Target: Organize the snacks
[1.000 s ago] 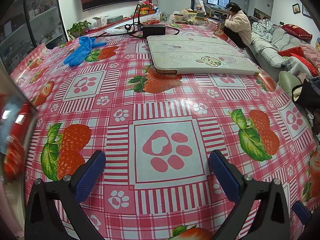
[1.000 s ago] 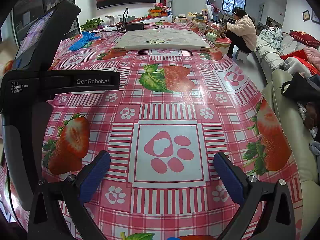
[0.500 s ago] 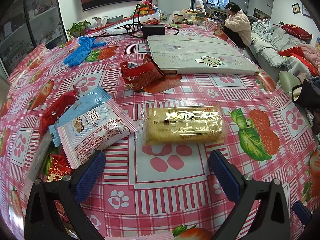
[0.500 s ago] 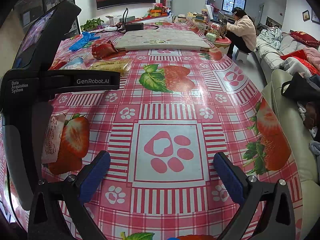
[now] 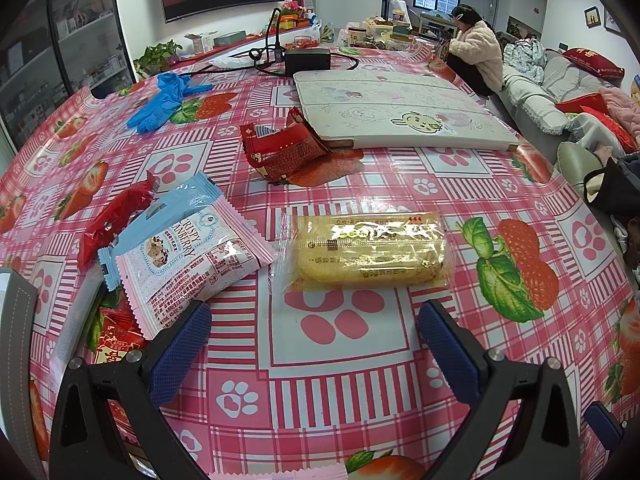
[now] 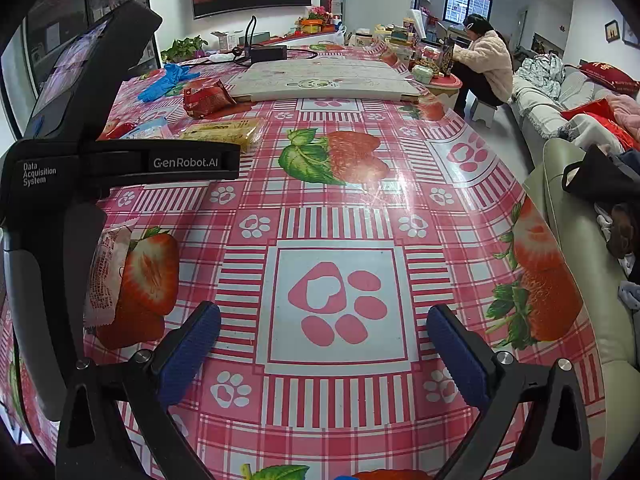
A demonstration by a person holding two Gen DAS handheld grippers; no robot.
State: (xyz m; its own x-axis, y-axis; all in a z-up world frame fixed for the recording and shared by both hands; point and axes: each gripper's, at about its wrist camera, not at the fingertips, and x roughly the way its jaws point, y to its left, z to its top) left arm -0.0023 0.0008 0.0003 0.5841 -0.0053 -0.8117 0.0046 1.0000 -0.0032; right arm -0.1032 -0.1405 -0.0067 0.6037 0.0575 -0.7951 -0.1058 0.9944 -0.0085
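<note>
Nothing has shifted since the wrapped snacks appeared: left gripper (image 5: pixel 314 342) and right gripper (image 6: pixel 322 346), both spread empty, should straddle the clear-wrapped yellow cake bar (image 5: pixel 368 252) squarely on the strawberry-print counter (image 5: pixel 400 176).

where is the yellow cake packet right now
In the left wrist view the yellow cake packet lies on the tablecloth just ahead of the open left gripper, right of the pink cranberry snack packet.

A white cartoon-printed folding board (image 5: pixel 404 110) lies on the strawberry-patterned pink tablecloth (image 5: pixel 440 184); blue rubber gloves (image 5: pixel 162 98) lie well apart. A black power adapter (image 5: pixel 307 61) sits just behind the board.
</note>
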